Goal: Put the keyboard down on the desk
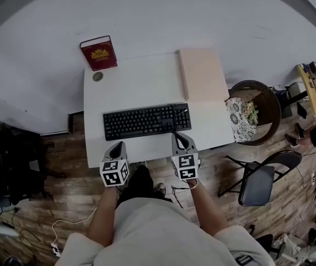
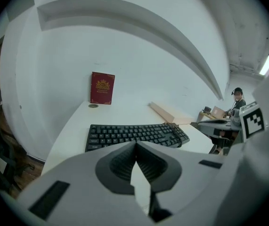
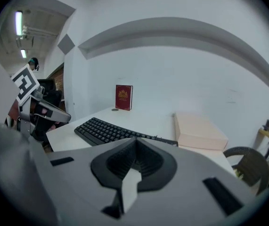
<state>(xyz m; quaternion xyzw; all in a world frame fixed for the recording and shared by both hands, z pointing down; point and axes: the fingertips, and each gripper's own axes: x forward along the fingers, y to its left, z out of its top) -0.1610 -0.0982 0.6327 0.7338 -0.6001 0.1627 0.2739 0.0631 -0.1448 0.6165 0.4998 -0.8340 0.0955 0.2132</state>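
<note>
Black keyboard [image 1: 146,121] flat on white worktop [image 1: 141,79] | I see my left tongs [image 1: 118,145] clenched, empty | my right tongs [image 1: 179,137] clenched, empty | both just beside keyboard's near edge

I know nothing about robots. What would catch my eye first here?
A black keyboard lies flat on the white desk, a dark red book standing at the back left corner. At the front edge, the left hand-held gripper and right hand-held gripper are both shut and empty.
</note>
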